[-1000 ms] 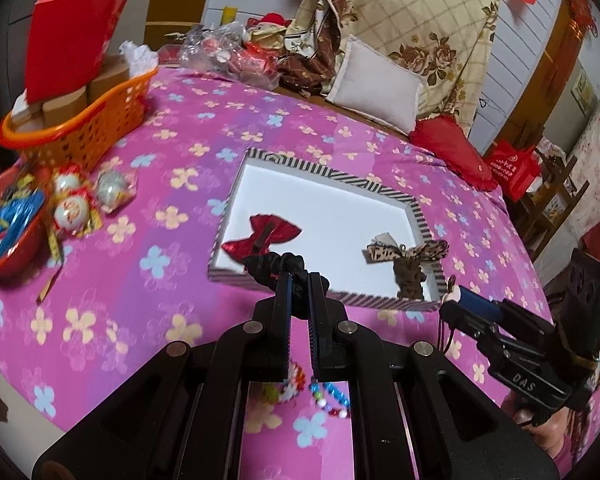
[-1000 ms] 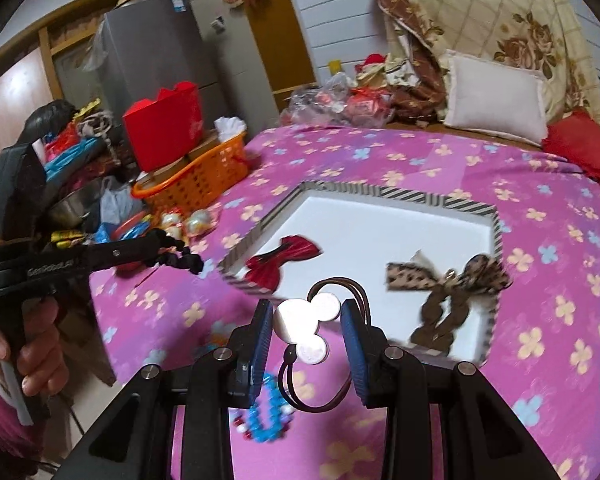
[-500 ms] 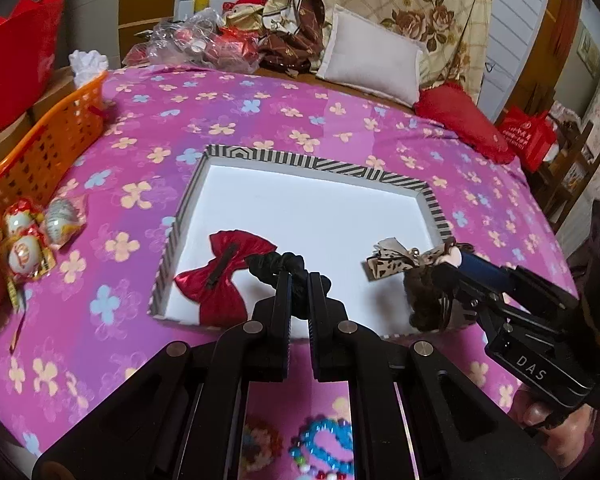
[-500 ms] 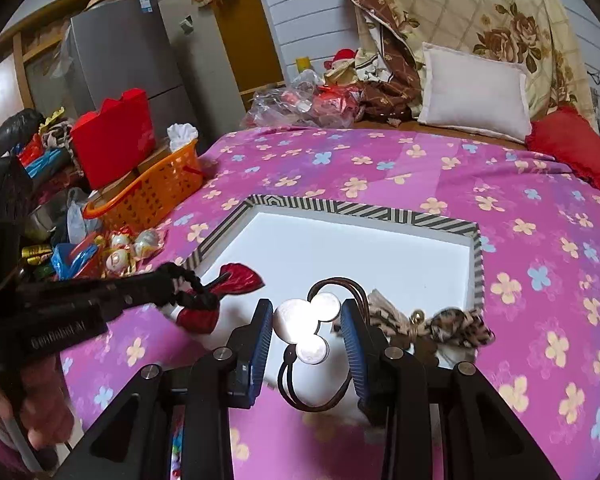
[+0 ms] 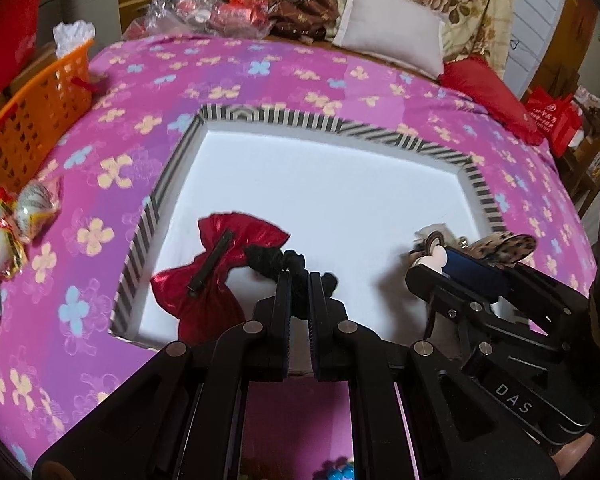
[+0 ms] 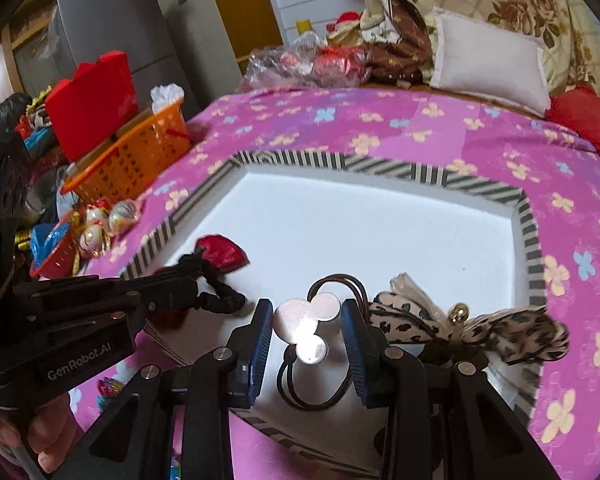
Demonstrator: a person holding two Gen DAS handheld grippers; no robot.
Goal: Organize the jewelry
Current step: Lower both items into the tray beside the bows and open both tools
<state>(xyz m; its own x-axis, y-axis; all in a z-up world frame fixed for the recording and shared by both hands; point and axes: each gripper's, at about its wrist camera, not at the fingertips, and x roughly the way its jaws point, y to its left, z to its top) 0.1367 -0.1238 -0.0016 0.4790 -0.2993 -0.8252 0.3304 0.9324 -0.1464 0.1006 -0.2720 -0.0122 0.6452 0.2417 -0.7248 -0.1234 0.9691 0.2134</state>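
Observation:
A white tray with a striped rim (image 5: 342, 125) (image 6: 384, 166) lies on the pink flowered cloth. In it lie a red bow clip (image 5: 216, 268) (image 6: 220, 252) and a leopard-print bow (image 6: 476, 328) (image 5: 504, 246). My left gripper (image 5: 299, 280) is shut on a black hair tie (image 5: 284, 262) (image 6: 220, 296) over the tray's near edge, beside the red bow. My right gripper (image 6: 306, 320) is shut on a silver mouse-head hair tie (image 6: 306, 320) with a dark elastic loop, over the tray's near part, left of the leopard bow.
An orange basket (image 5: 32, 120) (image 6: 136, 160) with red boxes stands at the left. Wrapped candies (image 5: 12, 220) (image 6: 104, 224) lie near it. Beaded bracelets (image 5: 336, 470) lie on the cloth below the grippers. Pillows (image 5: 392, 36) and bags sit at the far edge.
Both grippers have moved forward over the tray's near edge with their hair ties held. The bracelets have slipped further below the left gripper.

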